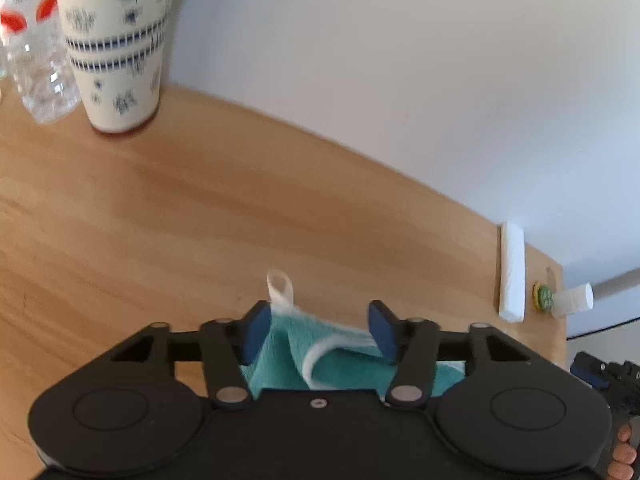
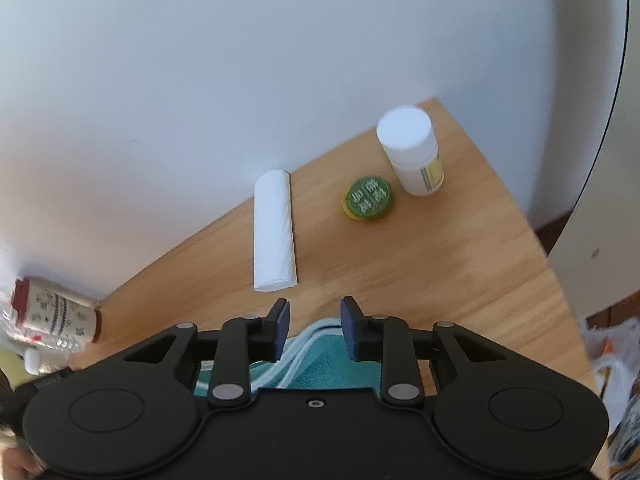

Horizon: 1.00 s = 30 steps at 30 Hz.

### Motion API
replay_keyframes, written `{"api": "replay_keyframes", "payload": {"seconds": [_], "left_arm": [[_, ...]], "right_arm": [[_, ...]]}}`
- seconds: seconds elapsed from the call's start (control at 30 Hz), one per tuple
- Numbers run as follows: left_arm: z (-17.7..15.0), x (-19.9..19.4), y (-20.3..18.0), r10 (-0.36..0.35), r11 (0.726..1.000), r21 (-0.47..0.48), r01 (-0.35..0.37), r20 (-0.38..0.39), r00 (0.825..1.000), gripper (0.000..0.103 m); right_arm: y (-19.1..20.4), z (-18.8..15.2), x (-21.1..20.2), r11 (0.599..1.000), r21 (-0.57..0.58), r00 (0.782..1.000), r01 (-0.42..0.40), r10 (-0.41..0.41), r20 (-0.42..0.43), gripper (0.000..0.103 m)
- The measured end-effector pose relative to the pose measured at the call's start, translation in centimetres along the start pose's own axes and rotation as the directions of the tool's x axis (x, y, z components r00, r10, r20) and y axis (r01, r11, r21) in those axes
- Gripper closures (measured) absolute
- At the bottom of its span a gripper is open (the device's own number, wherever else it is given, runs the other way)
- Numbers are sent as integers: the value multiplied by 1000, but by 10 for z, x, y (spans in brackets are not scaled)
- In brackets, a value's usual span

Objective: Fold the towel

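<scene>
1. While the teal terry towel with white edging point(image 1: 344, 364) lies bunched on the light wooden tabletop point(image 1: 200, 208), the left gripper point(image 1: 320, 330) sits over it, blue-padded fingers point(image 1: 256, 332) spread wide; cloth fills the gap, with no pinch visible.
2. The towel's white hanging loop point(image 1: 280, 286) sticks up just beside the left pad.
3. Right gripper point(image 2: 314, 328): fingers point(image 2: 280, 330) parted, narrower gap than the left. The towel point(image 2: 320, 364) lies below and between them with layered white edges; I cannot tell whether the pads touch it.
4. Landmark = the white paper roll lying on its side point(image 2: 274, 232), on the tabletop point(image 2: 440, 280) near the white wall point(image 2: 240, 60).
5. Right-wrist view: the towel is just on the near side of the roll; the round green-and-yellow tin point(image 2: 369, 199) is beside the roll, and the white plastic bottle with a yellow label point(image 2: 412, 152) is just past the tin, near the table corner.
6. Left-wrist view: the roll point(image 1: 511, 272) sits at the far right; the cream ceramic cup with blue print point(image 1: 116, 44) and the clear plastic bottle with a red label point(image 1: 36, 52) are well apart from it, far left.
</scene>
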<state>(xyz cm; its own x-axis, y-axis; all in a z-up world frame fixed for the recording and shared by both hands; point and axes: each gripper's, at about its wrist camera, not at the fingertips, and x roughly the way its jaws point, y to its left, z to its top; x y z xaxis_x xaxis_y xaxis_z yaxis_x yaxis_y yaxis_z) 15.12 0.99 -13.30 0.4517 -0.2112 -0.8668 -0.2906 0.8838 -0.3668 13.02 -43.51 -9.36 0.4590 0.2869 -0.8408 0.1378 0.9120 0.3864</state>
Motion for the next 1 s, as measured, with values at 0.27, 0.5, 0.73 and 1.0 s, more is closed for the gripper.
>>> {"api": "replay_keyframes", "payload": {"seconds": [0.27, 0.5, 0.73, 1.0], "left_arm": [[-22, -31, -19, 22, 960, 278, -42, 74, 997, 29], [-54, -37, -41, -43, 799, 602, -6, 67, 997, 27], [-70, -23, -51, 28, 562, 822, -91, 91, 995, 21], [-72, -5, -44, 21, 468, 880, -85, 86, 996, 21]], "right_arm": [[27, -34, 6, 959, -284, 993, -21, -13, -118, 63], [43, -53, 21, 905, -425, 982, 4, -83, -168, 63], [28, -59, 10, 865, -498, 980, 55, -142, -137, 63], [29, -45, 8, 683, -721, 980, 115, -196, -30, 59]]}}
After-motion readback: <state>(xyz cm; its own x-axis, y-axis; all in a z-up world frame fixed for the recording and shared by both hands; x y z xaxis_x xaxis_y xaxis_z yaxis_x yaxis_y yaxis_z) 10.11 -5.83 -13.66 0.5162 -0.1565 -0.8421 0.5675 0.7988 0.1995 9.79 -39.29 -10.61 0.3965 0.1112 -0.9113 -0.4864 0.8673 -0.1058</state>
